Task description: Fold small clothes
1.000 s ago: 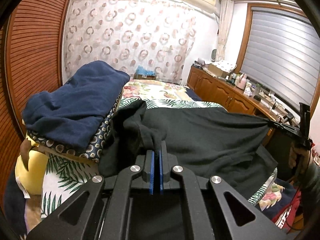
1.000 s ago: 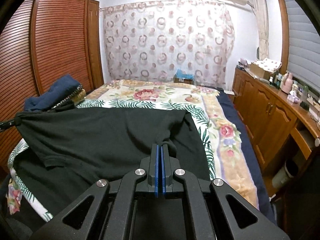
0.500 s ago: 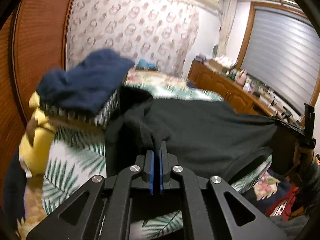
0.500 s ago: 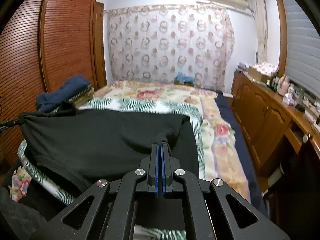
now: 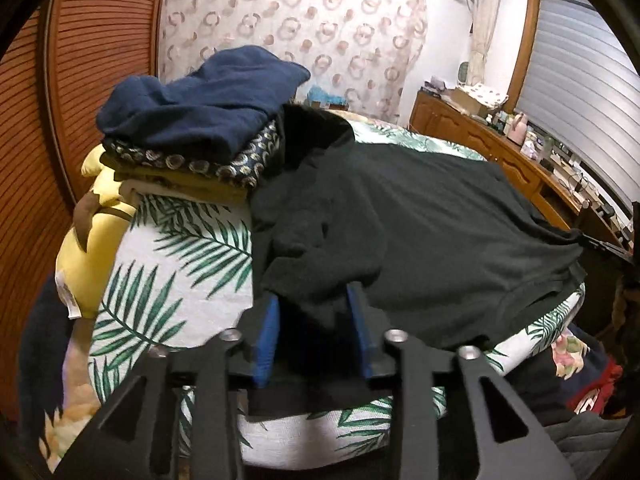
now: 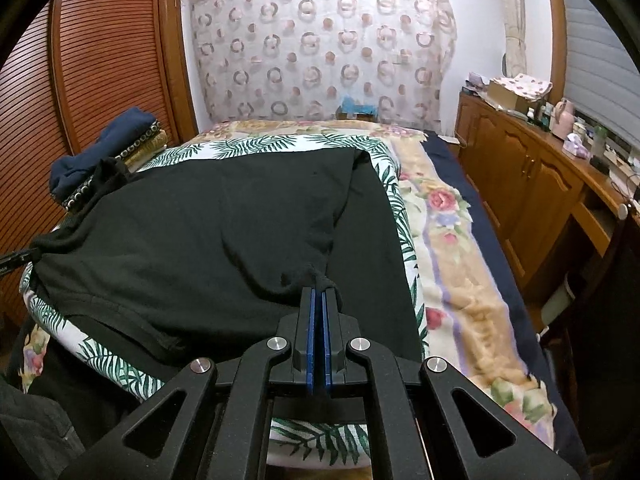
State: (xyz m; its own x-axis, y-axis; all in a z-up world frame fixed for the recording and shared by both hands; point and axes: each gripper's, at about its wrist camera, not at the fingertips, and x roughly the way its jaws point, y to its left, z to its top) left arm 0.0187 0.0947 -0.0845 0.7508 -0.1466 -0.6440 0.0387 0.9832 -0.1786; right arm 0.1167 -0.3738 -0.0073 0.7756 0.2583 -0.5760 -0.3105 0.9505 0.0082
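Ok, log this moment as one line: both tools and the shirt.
left tool: just opening, black shirt loose between pads | right tool: shut on shirt corner | shirt: spread on leaf-print cover

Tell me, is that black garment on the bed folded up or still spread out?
Mostly spread: the black garment lies broad across the leaf-print cover, with only its near edge doubled back.

L claw [image 5: 314, 326] just opening, black shirt [image 5: 420, 232] corner loose btwn its pads, folded pile [image 5: 196, 132] beside.
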